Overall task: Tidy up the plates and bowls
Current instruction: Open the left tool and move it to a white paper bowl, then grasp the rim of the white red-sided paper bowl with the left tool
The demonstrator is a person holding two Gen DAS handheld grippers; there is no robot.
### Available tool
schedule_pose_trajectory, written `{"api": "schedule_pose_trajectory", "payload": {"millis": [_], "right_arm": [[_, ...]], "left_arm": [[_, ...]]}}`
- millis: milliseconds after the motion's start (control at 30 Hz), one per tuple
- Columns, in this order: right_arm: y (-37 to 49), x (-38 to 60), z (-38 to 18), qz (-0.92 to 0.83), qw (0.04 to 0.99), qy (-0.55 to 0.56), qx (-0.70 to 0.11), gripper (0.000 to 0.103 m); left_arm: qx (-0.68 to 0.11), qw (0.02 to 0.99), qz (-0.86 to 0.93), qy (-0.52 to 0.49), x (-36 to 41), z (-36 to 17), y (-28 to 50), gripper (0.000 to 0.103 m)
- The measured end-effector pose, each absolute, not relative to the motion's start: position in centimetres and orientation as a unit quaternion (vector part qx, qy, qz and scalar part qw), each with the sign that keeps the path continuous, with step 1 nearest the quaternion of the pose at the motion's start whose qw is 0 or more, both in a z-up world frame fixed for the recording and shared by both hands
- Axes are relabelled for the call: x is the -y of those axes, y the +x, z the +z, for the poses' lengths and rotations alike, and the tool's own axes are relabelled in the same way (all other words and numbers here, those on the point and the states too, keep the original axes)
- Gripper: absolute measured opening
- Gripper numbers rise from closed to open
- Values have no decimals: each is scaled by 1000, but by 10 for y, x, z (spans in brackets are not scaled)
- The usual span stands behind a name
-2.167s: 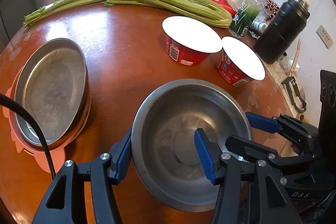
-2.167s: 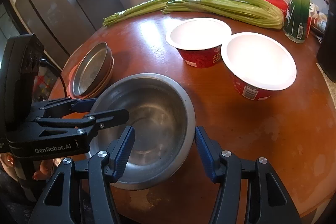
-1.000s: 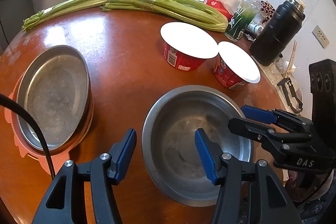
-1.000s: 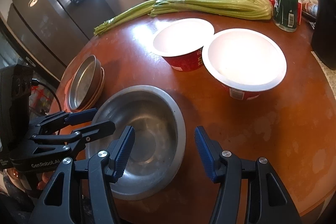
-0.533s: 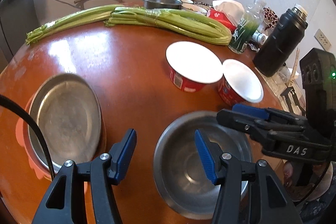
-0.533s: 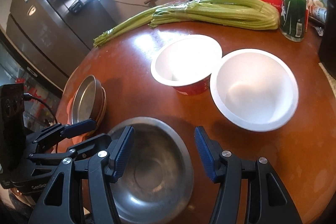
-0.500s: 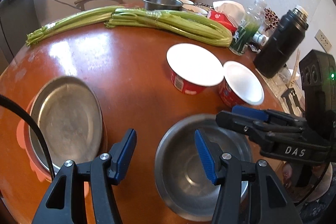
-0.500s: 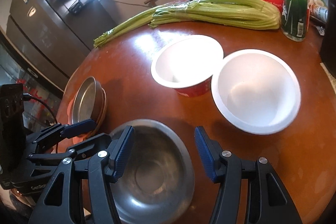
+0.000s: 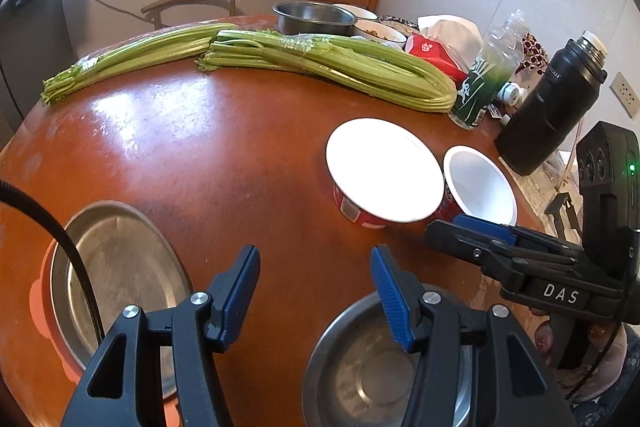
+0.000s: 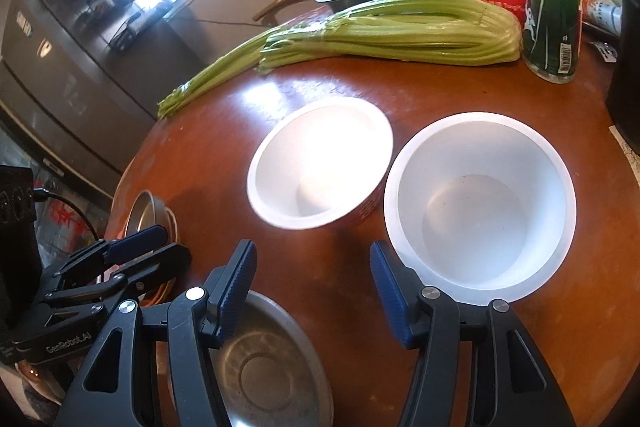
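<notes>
since both claws are empty right now, i read the step in hand as going for the paper bowls to nest them. left claw (image 9: 316, 291) is part open with nothing between its pads, hovering over bare counter (image 9: 224, 155) between the steel plate (image 9: 120, 267) at near left and the steel bowl (image 9: 372, 379) at the near edge. right claw (image 10: 312, 291) is also part open and holds nothing. it points at the gap between the two white paper bowls, with its right finger (image 10: 390, 291) just in front of the near rim of the right paper bowl (image 10: 480, 207).

the left paper bowl (image 10: 320, 171) sits just beside the right one. their rims look touching or nearly so, can't tell which. both are upright and look empty.

how i'd do it:
- pinch the right bowl's near rim, one finger inside, one outside.
- keep the grip light, since thin paper wall will likely crumple.
- lift straight up before moving left, or the rims could catch and drag the neighbour.
- lower it centred into the left bowl and release only once it's seated.
- keep the left claw back. it sits near the right one over the steel bowl, so collision is the risk.

celery (image 9: 320, 67) and bottle (image 10: 552, 7) at the far side are well apart, no issue.
</notes>
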State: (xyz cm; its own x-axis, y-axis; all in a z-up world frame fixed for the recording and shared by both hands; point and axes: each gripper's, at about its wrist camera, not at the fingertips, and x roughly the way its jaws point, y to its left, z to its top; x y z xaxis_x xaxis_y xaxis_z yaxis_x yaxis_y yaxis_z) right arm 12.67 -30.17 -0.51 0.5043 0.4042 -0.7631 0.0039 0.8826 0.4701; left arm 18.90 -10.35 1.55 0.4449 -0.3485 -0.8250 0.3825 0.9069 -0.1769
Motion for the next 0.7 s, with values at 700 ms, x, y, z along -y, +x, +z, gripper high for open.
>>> {"api": "schedule_pose_trajectory", "payload": {"millis": [700], "right_arm": [[166, 303, -17, 62, 854, 228, -463, 56]], "left_arm": [[-513, 835, -196, -31, 119, -6, 258, 57]]}}
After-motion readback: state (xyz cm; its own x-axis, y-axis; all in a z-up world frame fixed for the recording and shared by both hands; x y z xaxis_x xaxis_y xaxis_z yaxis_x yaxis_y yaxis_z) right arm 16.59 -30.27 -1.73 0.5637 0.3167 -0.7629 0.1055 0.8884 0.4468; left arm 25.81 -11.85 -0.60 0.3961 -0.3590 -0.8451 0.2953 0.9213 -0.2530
